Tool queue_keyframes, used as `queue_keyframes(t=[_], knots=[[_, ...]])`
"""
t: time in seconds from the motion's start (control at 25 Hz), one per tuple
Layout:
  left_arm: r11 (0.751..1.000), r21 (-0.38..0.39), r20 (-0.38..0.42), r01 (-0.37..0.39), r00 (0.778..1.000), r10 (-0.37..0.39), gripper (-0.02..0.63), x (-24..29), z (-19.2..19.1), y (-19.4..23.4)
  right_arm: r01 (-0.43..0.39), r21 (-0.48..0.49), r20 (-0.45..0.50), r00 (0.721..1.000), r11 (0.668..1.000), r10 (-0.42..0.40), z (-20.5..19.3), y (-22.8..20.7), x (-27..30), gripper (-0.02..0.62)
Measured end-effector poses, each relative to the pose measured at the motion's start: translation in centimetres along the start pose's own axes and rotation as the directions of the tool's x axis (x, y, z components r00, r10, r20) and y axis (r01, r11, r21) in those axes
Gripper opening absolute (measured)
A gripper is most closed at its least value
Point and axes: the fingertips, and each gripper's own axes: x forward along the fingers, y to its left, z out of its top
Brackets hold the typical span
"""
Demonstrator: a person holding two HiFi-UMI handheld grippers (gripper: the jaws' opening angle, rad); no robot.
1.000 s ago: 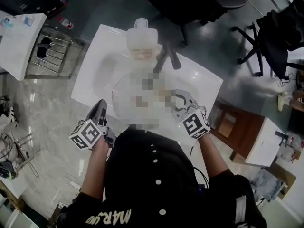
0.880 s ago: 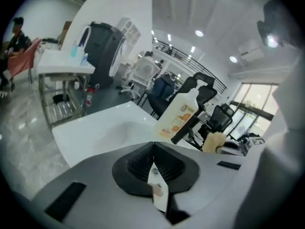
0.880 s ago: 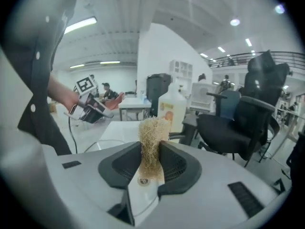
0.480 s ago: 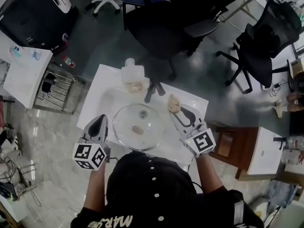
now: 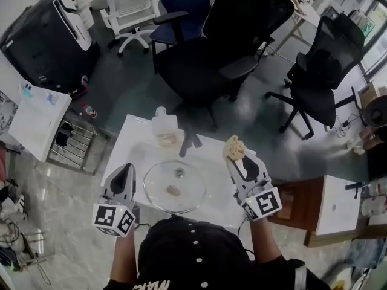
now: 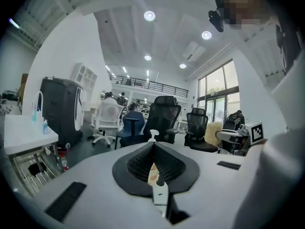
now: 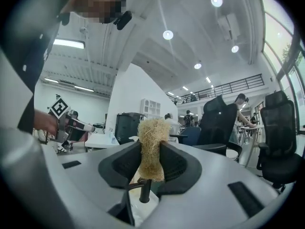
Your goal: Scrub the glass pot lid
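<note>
The round glass pot lid [image 5: 175,187] lies flat on the white table [image 5: 130,147], knob up, with a small brown spot near its middle. My left gripper [image 5: 126,170] hovers beside the lid's left edge, raised and pointing roughly level; its jaws are shut with nothing between them [image 6: 153,149]. My right gripper [image 5: 237,157] hovers at the lid's right, shut on a tan fibrous scrubber [image 5: 233,147] that sticks out past the fingertips. In the right gripper view the scrubber [image 7: 151,147] is pinched between the dark pads. Neither gripper touches the lid.
A clear soap bottle [image 5: 166,128] and a black object [image 5: 191,141] stand at the table's far edge. Black office chairs [image 5: 205,53], a blue chair [image 5: 181,5], a wire rack [image 5: 69,141], a black cabinet [image 5: 42,35] and a wooden side table [image 5: 296,204] surround the table.
Both grippers have lifted off the lid and spread apart. The right one carried the scrubber up and to the right. The head view has pulled back, showing more of the room.
</note>
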Motion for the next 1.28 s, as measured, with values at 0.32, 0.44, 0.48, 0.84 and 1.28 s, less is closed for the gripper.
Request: queue_keyframes(t=[0.32, 0.44, 0.48, 0.84, 1.28], knots=[[0.999, 0.02, 0.036, -0.032, 0.999, 0.031, 0.026, -0.9, 0.8, -0.2, 0.116, -0.026, 0.044, 0.992, 0.993, -0.115, 1.0, -2.2, -2.2, 0.132], [0.998, 0.033, 0.044, -0.044, 0.998, 0.042, 0.026, -1.0, 0.6, -0.2, 0.132, -0.031, 0.063, 0.989, 0.991, -0.13, 1.4, -2.4, -2.4, 0.132], [0.998, 0.034, 0.045, -0.046, 0.998, 0.044, 0.026, -0.9, 0.6, -0.2, 0.134, -0.033, 0.062, 0.989, 0.99, -0.132, 1.4, -2.4, -2.3, 0.13], [0.998, 0.043, 0.05, -0.046, 0.998, 0.044, 0.026, -1.1, 0.8, -0.4, 0.121, -0.041, 0.057, 0.991, 0.992, -0.119, 1.8, -1.6, -1.5, 0.13], [0.997, 0.047, 0.054, -0.064, 0.997, 0.061, 0.026, -1.1, 1.1, 0.4, 0.12, -0.09, 0.084, 0.99, 0.989, -0.113, 3.7, -1.5, -0.5, 0.13]])
